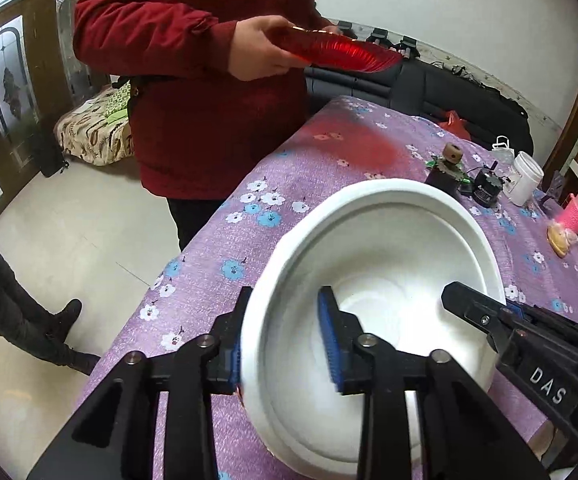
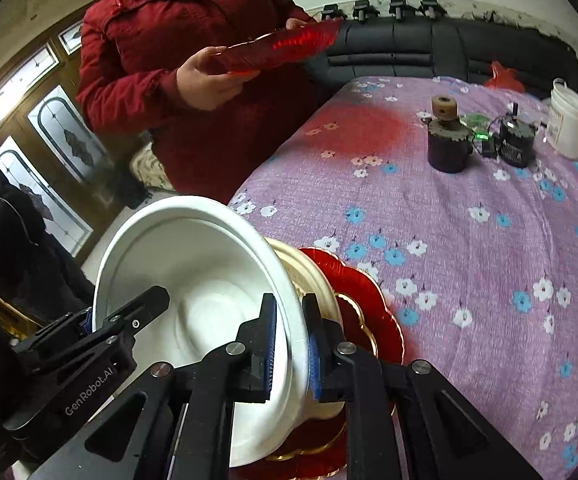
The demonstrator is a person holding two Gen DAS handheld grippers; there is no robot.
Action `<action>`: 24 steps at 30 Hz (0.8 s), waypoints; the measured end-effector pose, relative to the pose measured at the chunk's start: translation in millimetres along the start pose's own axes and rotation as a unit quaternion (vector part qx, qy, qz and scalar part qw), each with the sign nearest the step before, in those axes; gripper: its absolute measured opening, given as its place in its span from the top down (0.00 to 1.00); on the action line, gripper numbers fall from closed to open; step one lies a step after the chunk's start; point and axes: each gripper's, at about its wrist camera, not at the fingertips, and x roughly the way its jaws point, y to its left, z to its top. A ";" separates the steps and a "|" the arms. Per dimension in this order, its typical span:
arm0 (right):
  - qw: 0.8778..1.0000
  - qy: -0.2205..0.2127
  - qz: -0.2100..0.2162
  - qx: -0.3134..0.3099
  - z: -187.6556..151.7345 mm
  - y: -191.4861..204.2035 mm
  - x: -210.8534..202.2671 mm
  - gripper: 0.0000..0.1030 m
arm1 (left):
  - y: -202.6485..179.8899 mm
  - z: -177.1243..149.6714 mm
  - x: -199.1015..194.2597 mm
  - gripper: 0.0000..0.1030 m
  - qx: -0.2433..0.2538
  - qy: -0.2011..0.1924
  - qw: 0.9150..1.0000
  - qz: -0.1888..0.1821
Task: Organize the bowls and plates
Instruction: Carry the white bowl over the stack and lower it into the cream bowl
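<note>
The right gripper (image 2: 292, 350) is pinching the white bowl's (image 2: 193, 280) rim, while the left gripper (image 1: 285, 344) is straddling the opposite rim, jaws loosened. The bowl is tilting over the red plate (image 2: 373, 320); better to level it, then lower gently.
</note>
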 end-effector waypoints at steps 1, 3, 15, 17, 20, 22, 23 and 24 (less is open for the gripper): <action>1.000 -0.001 -0.006 -0.006 -0.2 1.8 2.0 0.85 | 1.0 -2.1 0.2 0.59 0.000 -0.002 1.000 0.000; 0.999 -0.004 -0.025 -0.020 -2.2 4.9 6.8 0.85 | 0.5 -3.3 1.3 0.49 0.001 -0.008 1.000 0.001; 0.995 -0.078 -0.044 -0.051 -13.0 18.1 1.1 0.75 | 13.6 -18.5 -37.2 0.29 -0.009 -0.077 0.997 0.006; 0.993 -0.086 -0.046 -0.064 -15.0 24.4 -2.9 0.61 | 15.7 -23.4 -49.1 0.25 -0.010 -0.091 0.996 0.010; 0.991 -0.101 -0.052 -0.077 -19.4 31.2 -9.7 0.55 | 16.6 -31.7 -65.1 0.21 -0.012 -0.112 0.993 0.021; 0.989 -0.112 -0.051 -0.085 -23.4 34.4 -16.4 0.53 | 15.7 -36.9 -74.2 0.18 -0.008 -0.121 0.992 0.029; 0.988 -0.117 -0.052 -0.086 -25.3 35.7 -20.7 0.50 | 15.3 -39.8 -79.1 0.18 -0.008 -0.126 0.991 0.033; 0.987 -0.125 -0.052 -0.086 -28.0 38.0 -27.0 0.47 | 15.0 -42.0 -83.1 0.17 -0.007 -0.129 0.991 0.035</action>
